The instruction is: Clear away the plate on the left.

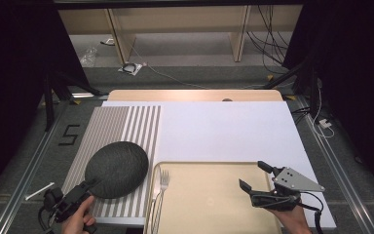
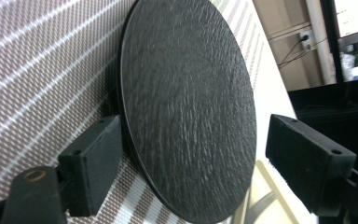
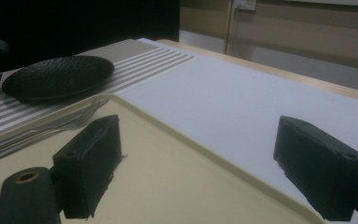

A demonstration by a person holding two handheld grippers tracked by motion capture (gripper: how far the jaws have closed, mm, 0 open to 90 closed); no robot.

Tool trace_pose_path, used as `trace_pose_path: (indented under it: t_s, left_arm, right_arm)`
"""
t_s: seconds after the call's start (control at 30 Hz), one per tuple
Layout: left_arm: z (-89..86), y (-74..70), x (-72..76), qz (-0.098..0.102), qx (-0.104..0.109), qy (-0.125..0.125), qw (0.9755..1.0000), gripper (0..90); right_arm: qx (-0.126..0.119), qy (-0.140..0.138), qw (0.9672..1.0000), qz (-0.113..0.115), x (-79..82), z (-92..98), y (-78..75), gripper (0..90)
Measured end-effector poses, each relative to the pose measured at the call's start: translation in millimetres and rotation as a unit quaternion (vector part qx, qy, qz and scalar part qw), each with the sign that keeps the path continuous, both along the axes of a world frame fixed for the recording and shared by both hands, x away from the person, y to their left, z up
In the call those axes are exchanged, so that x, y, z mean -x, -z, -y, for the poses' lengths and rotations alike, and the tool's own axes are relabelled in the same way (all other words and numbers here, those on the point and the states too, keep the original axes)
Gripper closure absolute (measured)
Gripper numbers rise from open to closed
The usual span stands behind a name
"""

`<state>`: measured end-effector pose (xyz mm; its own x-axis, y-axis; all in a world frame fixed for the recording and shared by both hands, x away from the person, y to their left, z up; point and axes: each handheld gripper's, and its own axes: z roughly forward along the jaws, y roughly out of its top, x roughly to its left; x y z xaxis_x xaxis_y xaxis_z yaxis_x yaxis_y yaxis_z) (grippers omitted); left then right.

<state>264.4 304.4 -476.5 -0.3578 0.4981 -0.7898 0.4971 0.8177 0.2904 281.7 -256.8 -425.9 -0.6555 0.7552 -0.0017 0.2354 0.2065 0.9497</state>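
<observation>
A round black textured plate (image 1: 117,168) lies on a grey-and-white striped placemat (image 1: 126,126) at the left. My left gripper (image 1: 88,185) is at the plate's near-left edge. In the left gripper view the plate (image 2: 191,93) sits between the jaws of that gripper (image 2: 193,135), which stand wide open and apart from it. A beige tray (image 1: 209,200) lies at the front centre, with a fork (image 1: 164,178) along its left side. My right gripper (image 1: 253,175) hovers open over the tray's right part. The right gripper view has its jaws (image 3: 198,140) apart above the bare tray (image 3: 168,172), and the fork (image 3: 81,116) and plate (image 3: 58,77) farther off.
A white sheet (image 1: 224,131) covers the table behind the tray, with the wooden table edge (image 1: 195,95) beyond it. A small white stick (image 1: 40,191) and a "5" mark (image 1: 68,135) lie on the floor at the left. Cables trail at the back and right.
</observation>
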Motion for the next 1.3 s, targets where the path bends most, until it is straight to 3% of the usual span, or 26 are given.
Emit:
trace_pose_path:
  t_s: [0.17,0.4,0.73,1.07,1.3]
  left_arm:
    - [-0.6,7.5,1.0,-0.013,0.041,-0.004,0.999,20.0]
    - [1.6,16.7,1.2,-0.03,0.091,-0.007,0.9954,24.0]
    - [6.5,22.3,2.1,-0.026,0.116,-0.009,0.9929,32.5]
    - [13.9,30.3,1.4,-0.035,0.152,-0.01,0.9878,40.4]
    - [16.8,31.9,1.0,-0.03,0.15,-0.013,0.9881,46.2]
  right_arm:
    - [0.0,0.001,1.0,0.001,0.0,0.0,0.0,15.8]
    - [0.002,0.0,1.0,0.001,-0.1,0.0,0.1,15.9]
    - [0.003,-0.001,1.0,0.001,-0.5,-0.2,0.5,15.9]
    - [0.002,-0.001,1.0,-0.001,-1.1,-0.1,0.9,15.9]
    - [0.002,-0.002,1.0,-0.001,-1.4,-0.5,1.3,15.9]
